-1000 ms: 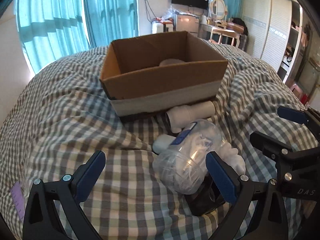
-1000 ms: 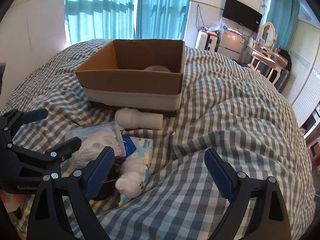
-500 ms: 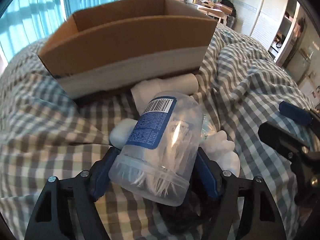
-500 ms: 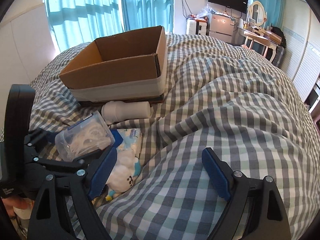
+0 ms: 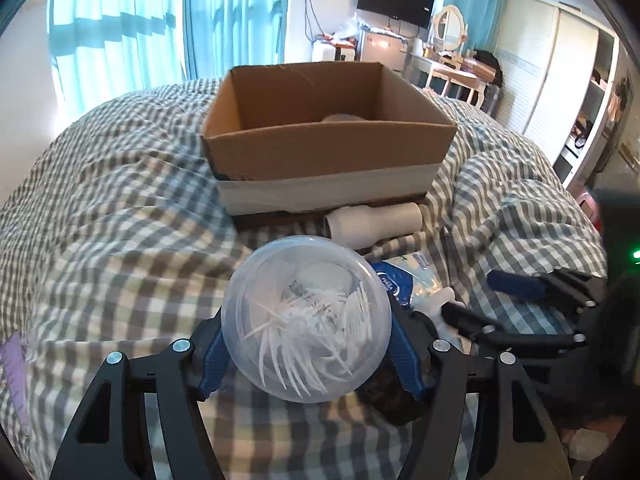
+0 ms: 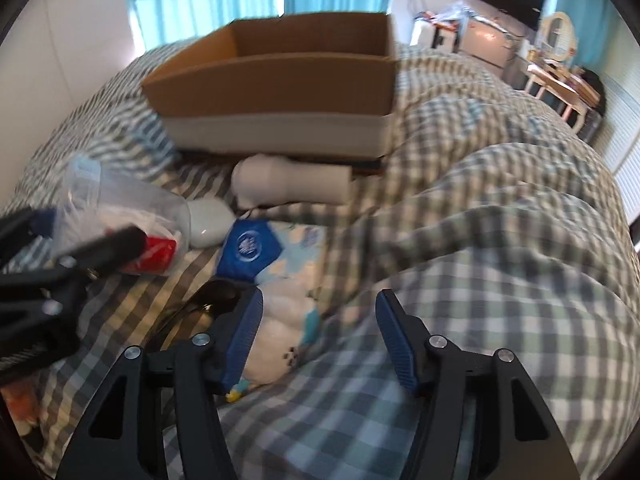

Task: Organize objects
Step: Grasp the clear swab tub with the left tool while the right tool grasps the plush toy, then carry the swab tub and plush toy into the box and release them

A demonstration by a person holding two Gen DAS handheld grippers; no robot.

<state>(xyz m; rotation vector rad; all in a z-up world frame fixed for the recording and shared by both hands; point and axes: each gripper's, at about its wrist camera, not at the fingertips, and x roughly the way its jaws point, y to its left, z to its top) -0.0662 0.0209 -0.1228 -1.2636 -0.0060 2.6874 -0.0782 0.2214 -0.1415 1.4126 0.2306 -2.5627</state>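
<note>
A clear plastic jar (image 5: 304, 308) of white picks sits between the blue pads of my left gripper (image 5: 308, 354). The jaws are closing and the pads press on its sides, with its round end turned toward the camera. The right wrist view shows that jar (image 6: 120, 208) lifted at the left. My right gripper (image 6: 318, 312) hangs low over the bed with its jaws closing. A white plush toy (image 6: 280, 332) lies against the left pad, and the right pad is free. The open cardboard box (image 5: 328, 152) stands behind, with something pale and round inside.
All of it lies on a rumpled checked quilt (image 6: 480, 240). In front of the box are a white cylinder (image 6: 292, 184), a blue tissue pack (image 6: 256, 248), a white egg-shaped thing (image 6: 208, 220) and a black object (image 6: 212, 300). Furniture lines the far wall.
My left gripper closed on the jar, raised it and tipped it end-on to the camera. My right gripper sank toward the plush toy and its jaws narrowed.
</note>
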